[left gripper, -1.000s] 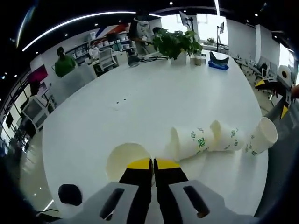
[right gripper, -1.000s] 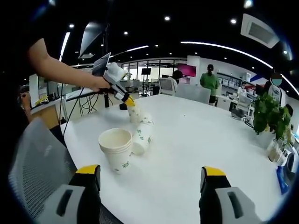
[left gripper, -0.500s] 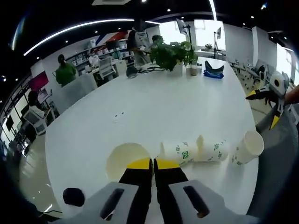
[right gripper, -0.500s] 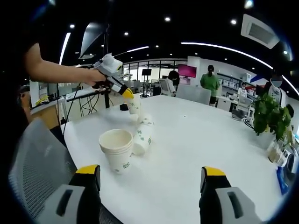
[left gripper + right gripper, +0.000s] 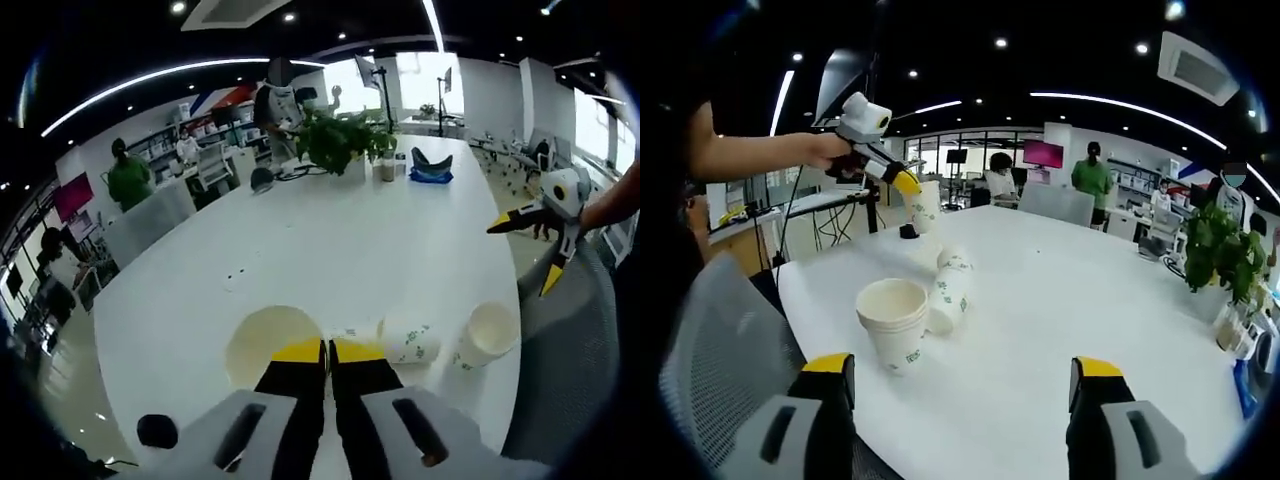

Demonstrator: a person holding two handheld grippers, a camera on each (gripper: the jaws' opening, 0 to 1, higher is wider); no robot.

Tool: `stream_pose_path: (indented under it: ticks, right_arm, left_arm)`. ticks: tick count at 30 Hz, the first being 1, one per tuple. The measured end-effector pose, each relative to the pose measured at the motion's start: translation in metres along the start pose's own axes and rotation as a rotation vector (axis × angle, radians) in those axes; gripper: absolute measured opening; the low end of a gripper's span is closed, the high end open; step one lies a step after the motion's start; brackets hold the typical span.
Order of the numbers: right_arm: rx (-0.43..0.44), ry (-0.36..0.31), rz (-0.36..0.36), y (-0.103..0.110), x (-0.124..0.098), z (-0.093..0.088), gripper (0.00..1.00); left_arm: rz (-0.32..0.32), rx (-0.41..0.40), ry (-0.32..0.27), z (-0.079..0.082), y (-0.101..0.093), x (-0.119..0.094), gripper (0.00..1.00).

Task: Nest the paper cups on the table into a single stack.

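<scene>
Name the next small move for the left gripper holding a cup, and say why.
Probably carry the held cup over the upright stack and lower it in. The left gripper is shut on its rim, lifted clear of the table; the stack's mouth is open, and lying cups still wait beside it.

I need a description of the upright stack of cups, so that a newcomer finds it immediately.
Look at the large white table, at the corner nearest the grey mesh chair. There the stack of cups stands upright, its mouth open to the ceiling. The cups beside it lie on their sides, and another cup is held above the table by the left gripper.
</scene>
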State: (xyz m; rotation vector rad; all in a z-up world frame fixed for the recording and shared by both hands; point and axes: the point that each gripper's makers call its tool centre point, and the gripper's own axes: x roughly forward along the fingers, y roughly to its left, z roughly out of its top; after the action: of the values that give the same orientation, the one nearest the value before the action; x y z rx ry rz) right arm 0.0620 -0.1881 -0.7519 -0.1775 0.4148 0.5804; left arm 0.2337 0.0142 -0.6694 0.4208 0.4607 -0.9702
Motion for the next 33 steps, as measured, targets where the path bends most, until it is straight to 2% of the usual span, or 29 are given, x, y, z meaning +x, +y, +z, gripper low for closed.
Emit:
stream_pose_path:
  ticks: [6, 11, 19, 33]
  right_arm:
    - [-0.003, 0.001, 0.005, 0.001, 0.0, -0.001, 0.9]
    - [0.004, -0.01, 0.005, 0.001, 0.0, 0.002, 0.91]
    - [0.015, -0.022, 0.013, 0.002, 0.0, 0.004, 0.94]
    - [0.012, -0.006, 0.019, 0.004, 0.001, 0.001, 0.93]
  left_arm:
    - [-0.046, 0.03, -0.015, 0.011, -0.023, -0.01, 0.0]
    - [-0.094, 0.074, -0.016, 0.025, -0.05, -0.018, 0.0]
    - [-0.164, 0.141, -0.018, 0.038, -0.082, -0.021, 0.0]
    - [-0.241, 0.178, -0.008, 0.04, -0.122, -0.017, 0.0]
